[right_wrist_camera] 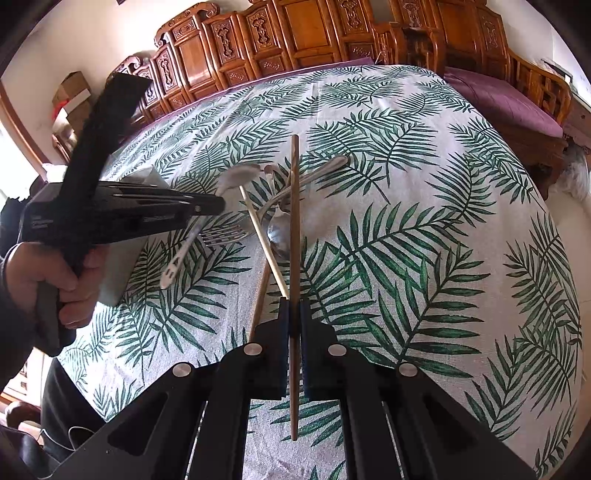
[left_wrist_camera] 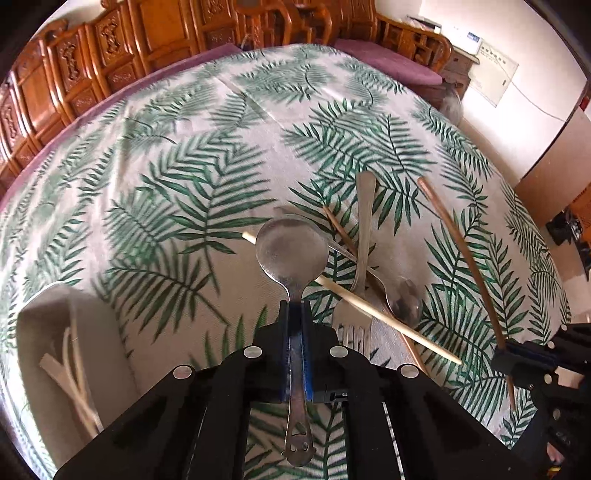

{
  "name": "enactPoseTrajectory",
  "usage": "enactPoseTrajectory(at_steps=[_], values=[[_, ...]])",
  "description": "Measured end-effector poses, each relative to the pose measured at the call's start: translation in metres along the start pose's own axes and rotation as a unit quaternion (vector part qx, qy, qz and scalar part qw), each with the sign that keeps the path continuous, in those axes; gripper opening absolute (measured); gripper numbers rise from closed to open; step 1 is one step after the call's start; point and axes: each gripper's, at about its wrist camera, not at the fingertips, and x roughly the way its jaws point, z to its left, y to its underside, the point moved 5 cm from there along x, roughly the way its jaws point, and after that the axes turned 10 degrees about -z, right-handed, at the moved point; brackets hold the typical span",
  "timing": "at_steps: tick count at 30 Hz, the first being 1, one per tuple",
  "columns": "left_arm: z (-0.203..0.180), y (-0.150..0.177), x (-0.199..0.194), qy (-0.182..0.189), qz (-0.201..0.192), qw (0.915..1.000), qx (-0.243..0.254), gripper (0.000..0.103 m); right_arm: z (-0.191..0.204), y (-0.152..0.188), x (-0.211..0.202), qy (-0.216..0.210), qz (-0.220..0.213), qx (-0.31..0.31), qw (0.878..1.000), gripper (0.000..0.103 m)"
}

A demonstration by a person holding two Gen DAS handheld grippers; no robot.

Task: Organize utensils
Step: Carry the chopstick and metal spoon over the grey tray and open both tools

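No brand or label can be read: pale lettering on the body of the left gripper (right_wrist_camera: 207,206) and print on a wall panel (left_wrist_camera: 493,74) are too small to make out; a smiling face is cut into the handle end of a steel spoon (left_wrist_camera: 291,254). This spoon, with a round, dull bowl and a narrow flat handle, is clamped by its handle between the blue pads of the left gripper (left_wrist_camera: 295,306), the bowl pointing forward above the table (left_wrist_camera: 184,129); in the right wrist view the same spoon (right_wrist_camera: 236,177) is seen lifted clear of the pile. A dark brown chopstick (right_wrist_camera: 294,221), long and thin, is clamped near its lower part by the closed right gripper (right_wrist_camera: 294,306) and is held raised over the cloth; in the left wrist view it (left_wrist_camera: 461,251) slants up from the right gripper (left_wrist_camera: 517,363). On the leaf-printed tablecloth (right_wrist_camera: 424,184) a crossed heap is left: one fork (left_wrist_camera: 356,321), tines toward the camera; one second spoon (left_wrist_camera: 404,299), bowl near the fork; one pale chopstick (left_wrist_camera: 369,308) laid across both; one brown chopstick (left_wrist_camera: 338,225) beneath them. Counted in all: two spoons, one fork, three chopsticks outside the holder. A grey holder (left_wrist_camera: 44,332) at the left edge is seen with pale sticks (left_wrist_camera: 70,373) inside, their number unclear. A hand (right_wrist_camera: 44,280) is seen gripping the left tool's handle; carved wooden furniture (right_wrist_camera: 295,33) stands behind.
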Motion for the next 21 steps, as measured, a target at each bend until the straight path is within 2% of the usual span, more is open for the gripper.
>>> enactPoseTrajectory(at_steps=[9,21], values=[[0.003,0.01,-0.046,-0.017,-0.034,0.9993,-0.004,0.005,0.006,-0.001,-0.003,-0.001,-0.004,-0.009,1.0,0.007],[0.007,0.016,-0.112,-0.02,-0.076,0.9969,-0.01,0.005,0.029,-0.003,-0.01,-0.015,-0.011,-0.03,0.999,0.006]])
